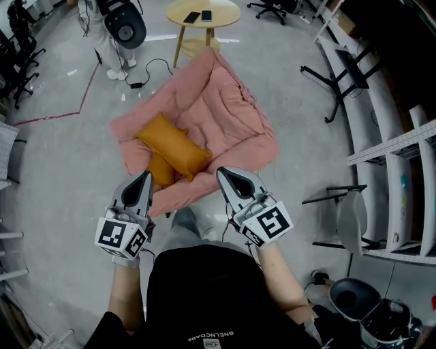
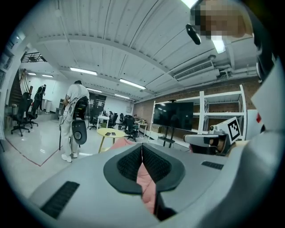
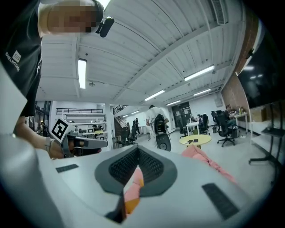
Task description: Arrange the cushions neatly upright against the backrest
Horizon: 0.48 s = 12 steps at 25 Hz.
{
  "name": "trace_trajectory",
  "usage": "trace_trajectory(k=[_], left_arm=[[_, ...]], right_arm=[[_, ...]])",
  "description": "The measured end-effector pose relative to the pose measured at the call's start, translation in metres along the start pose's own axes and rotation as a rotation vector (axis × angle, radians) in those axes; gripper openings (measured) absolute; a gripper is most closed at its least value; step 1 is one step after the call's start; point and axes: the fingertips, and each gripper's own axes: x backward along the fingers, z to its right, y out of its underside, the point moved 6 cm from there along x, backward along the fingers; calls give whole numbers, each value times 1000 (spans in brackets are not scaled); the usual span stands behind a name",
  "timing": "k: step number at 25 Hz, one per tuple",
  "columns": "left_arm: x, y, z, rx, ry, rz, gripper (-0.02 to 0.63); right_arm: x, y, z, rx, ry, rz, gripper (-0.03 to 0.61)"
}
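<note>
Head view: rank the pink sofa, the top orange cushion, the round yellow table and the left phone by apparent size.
1. pink sofa
2. top orange cushion and round yellow table: look alike; the table is farther and cropped, so unranked
3. left phone

Grey floor (image 1: pixel 54 157), round yellow table (image 1: pixel 202 13)

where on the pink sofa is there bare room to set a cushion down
Bare: the pink sofa from the top orange cushion across to its raised right edge, and its far end toward the round table. Crowded: the near left corner, where a second orange cushion lies partly under the top one.
</note>
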Motion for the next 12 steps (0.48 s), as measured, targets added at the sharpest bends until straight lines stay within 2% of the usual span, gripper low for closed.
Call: trace_trajectory(k=[4,12], left_arm=[[-17,0,-29,19,-14,-9,14],[-52,-1,-128,94,-56,-15,14]], right_arm=[[-34,2,12,3,-15,-42,3],[-136,7,40,8,-42,-139,3]])
